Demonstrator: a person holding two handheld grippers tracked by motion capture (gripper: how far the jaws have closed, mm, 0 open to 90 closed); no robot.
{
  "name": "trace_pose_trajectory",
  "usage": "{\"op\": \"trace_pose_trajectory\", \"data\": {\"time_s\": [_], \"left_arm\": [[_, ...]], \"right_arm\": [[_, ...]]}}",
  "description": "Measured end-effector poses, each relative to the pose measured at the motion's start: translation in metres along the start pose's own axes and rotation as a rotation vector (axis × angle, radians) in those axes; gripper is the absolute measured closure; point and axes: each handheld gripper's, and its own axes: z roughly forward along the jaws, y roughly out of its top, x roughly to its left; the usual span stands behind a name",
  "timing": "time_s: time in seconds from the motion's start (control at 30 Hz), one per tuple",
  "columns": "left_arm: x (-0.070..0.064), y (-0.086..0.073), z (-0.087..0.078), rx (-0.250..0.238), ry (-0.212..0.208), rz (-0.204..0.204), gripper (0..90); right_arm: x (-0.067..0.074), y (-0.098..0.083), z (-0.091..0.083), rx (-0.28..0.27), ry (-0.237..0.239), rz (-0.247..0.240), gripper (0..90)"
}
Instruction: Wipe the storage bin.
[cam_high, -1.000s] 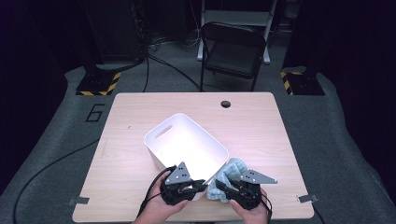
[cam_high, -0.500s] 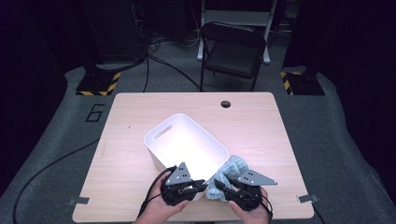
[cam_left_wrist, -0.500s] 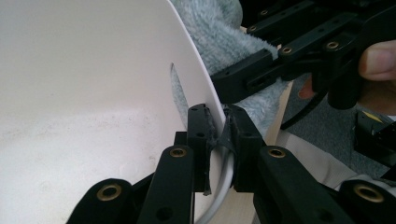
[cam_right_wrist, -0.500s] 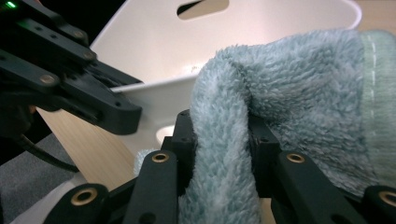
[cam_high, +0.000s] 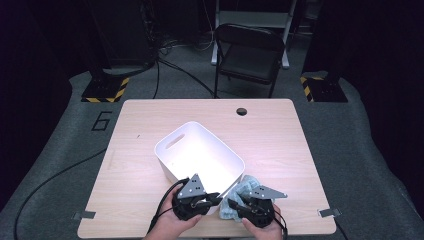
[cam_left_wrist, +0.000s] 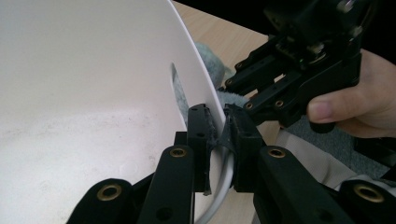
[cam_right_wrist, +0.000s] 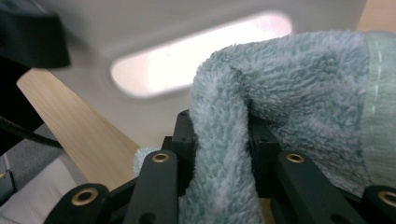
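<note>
The left tool (cam_high: 216, 199) pinches the white bin's (cam_high: 200, 150) near wall at the counter's (cam_high: 280, 135) six o'clock edge. The right tool (cam_high: 234, 204) grips the fluffy blue towel (cam_high: 248, 186) just beside the bin.

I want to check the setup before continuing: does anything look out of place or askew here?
Nothing is spilled or damaged. The white basket sits at an angle to the table edges, the left gripper clamped on its near wall. The blue towel lies bunched outside the basket, pinched in the right gripper.
</note>
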Motion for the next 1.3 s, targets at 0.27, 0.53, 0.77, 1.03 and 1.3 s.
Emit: {"op": "trace_pose_trajectory", "data": {"time_s": [0.27,0.53,0.77,1.03,1.3], "left_arm": [[0.000,0.000,0.000,-0.001,0.003,-0.002,81.1],[-0.001,0.000,0.000,-0.004,0.005,-0.009,80.8],[-0.001,0.000,0.001,-0.002,0.000,-0.008,80.8],[-0.003,0.000,0.002,-0.005,-0.004,-0.010,80.5],[-0.003,0.001,0.002,-0.004,-0.002,-0.012,80.6]], "right_arm": [[-0.007,-0.008,0.012,0.055,0.017,0.016,69.5],[-0.008,-0.008,0.011,0.043,0.033,0.046,69.4],[0.006,0.014,-0.016,-0.076,0.043,-0.003,69.4],[0.018,0.032,-0.040,-0.143,0.014,-0.071,69.3],[0.012,0.025,-0.029,-0.093,0.026,-0.067,69.6]]}}
